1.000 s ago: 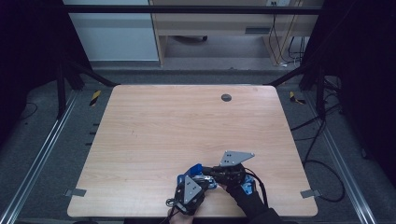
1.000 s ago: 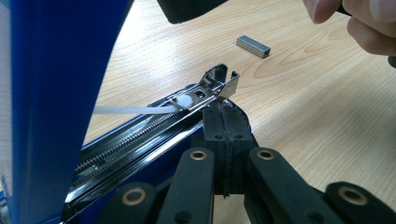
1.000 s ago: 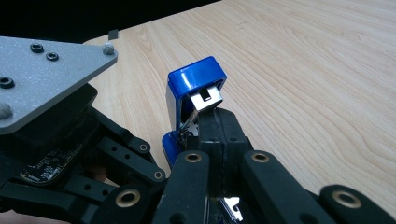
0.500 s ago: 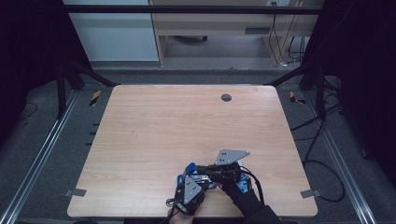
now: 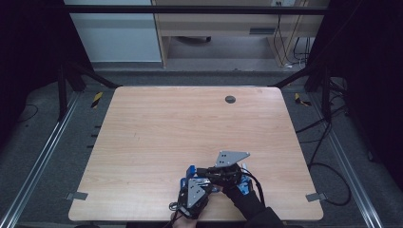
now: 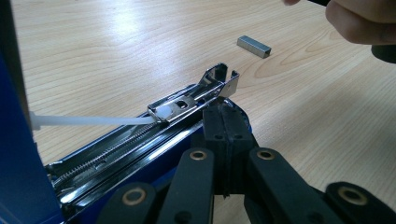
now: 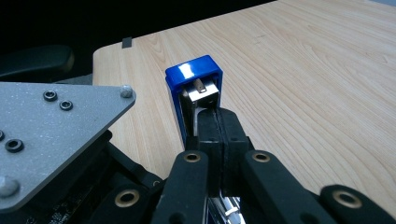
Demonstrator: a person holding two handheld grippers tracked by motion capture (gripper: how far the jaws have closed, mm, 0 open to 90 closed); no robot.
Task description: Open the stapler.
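Both tools are shut tight, the left tool [image 6: 227, 140] on the stapler's metal tray [image 6: 140, 140] and the right tool [image 7: 219, 140] on its blue lid [image 7: 194, 74], so hold it wide open and steady near the worktop's [image 5: 157, 137] front edge for the staple strip [image 6: 253, 46].

Glossy blue plastic stapler [image 7: 194, 70] with chrome metal tray; matt wood-grain table [image 5: 157, 123].

The stapler's [image 6: 140, 140] rear runs off the frame (a hand [image 6: 362, 21] is cropped too).

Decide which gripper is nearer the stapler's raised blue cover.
Right. The right gripper sits at the blue cover; the left gripper is by the metal staple rail.
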